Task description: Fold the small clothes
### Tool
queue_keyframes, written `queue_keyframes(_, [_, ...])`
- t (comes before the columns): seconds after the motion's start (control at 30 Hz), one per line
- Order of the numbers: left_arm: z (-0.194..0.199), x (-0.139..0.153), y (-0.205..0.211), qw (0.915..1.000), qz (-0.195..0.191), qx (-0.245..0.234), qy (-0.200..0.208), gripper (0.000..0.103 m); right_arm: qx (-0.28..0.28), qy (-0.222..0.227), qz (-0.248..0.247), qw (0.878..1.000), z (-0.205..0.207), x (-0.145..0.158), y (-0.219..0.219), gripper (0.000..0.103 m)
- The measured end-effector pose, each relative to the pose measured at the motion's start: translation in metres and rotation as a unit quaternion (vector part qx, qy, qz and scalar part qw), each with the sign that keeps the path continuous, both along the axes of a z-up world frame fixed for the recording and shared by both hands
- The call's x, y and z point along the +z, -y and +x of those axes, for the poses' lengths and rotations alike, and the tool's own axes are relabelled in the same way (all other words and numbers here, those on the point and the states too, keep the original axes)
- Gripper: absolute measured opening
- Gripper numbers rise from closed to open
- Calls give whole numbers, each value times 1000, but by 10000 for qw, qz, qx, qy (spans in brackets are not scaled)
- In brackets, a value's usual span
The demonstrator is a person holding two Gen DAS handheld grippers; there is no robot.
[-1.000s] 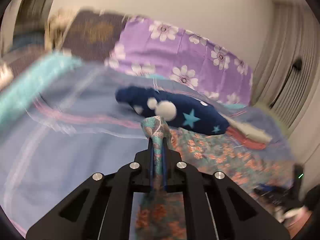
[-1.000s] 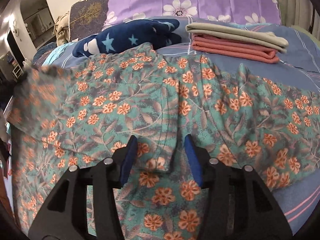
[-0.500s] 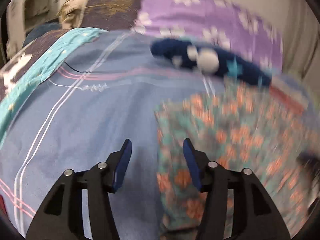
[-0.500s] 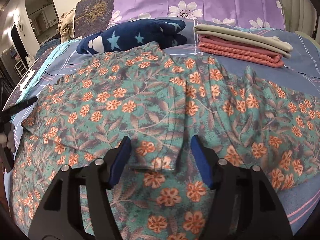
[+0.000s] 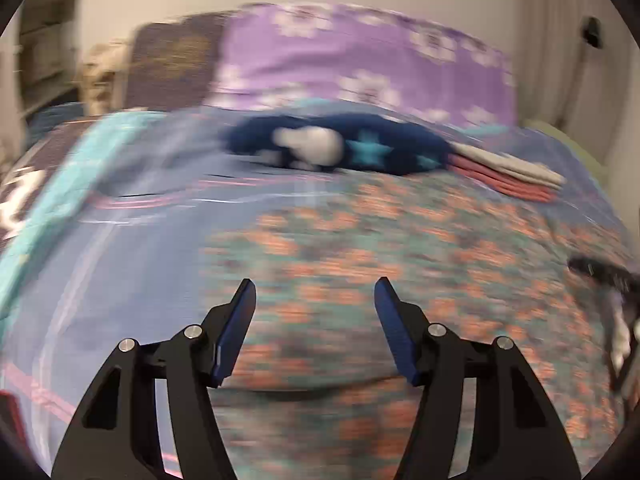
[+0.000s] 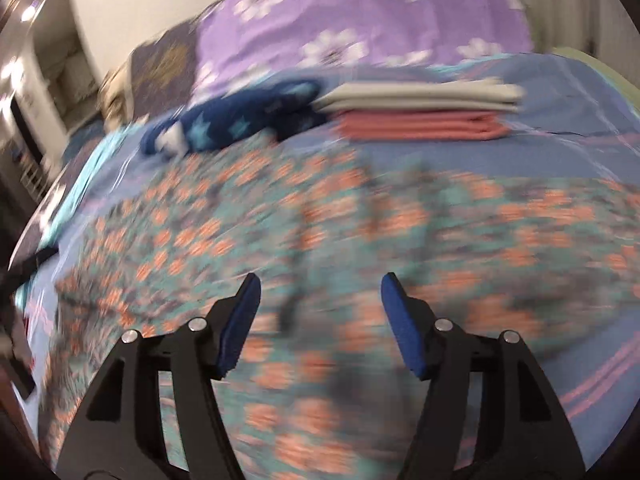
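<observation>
**A:** Left wrist view, all blur: the left tongs [image 5: 314,300] are spread wide and empty above the floral garment [image 5: 400,280], which lies flat on the bed [image 5: 120,280].

**B:** Behind it, a navy star-print cloth [image 5: 360,152] and a folded stack [image 5: 512,176].

**A:** Right wrist view: the right tongs [image 6: 318,296] are released too, gripping nothing, over the same floral garment [image 6: 320,240].

**B:** Looks like a pause between folds. Next, I'd say, each picks an edge, clamps it and carries it across.
</observation>
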State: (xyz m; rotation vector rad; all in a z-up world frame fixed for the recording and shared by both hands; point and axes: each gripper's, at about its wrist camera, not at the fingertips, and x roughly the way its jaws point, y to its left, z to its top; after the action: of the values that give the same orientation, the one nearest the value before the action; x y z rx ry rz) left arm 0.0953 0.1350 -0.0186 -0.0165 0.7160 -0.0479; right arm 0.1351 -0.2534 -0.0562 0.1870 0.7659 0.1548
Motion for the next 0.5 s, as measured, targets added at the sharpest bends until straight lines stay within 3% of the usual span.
queue_keyframes(0.1, [19,-20,32,9992,96,-307,-251,62,-989,142,161,9949,-13,13,83,63])
queue_keyframes(0.17, [35,-45,42,9967,30,-418,-697,62,-1603,152,346,9863,-25,17,132,63])
queue_keyframes(0.23, [41,-60,47,9958,211,-376,-805,63,-2393,144,669,9685,-43,18,195,62])
queue_keyframes(0.33, [42,-60,47,9955,222,-388,-839,63,-3400,148,1391,9300,-70,9,275,61])
queue_keyframes(0.43, [43,-61,42,9957,101,-401,-823,64,-3852,-50,1932,9023,-76,-10,316,61])
queue_keyframes(0.5, [41,-61,43,9958,141,-396,-812,64,-3957,-130,2167,8923,-70,-23,327,62])
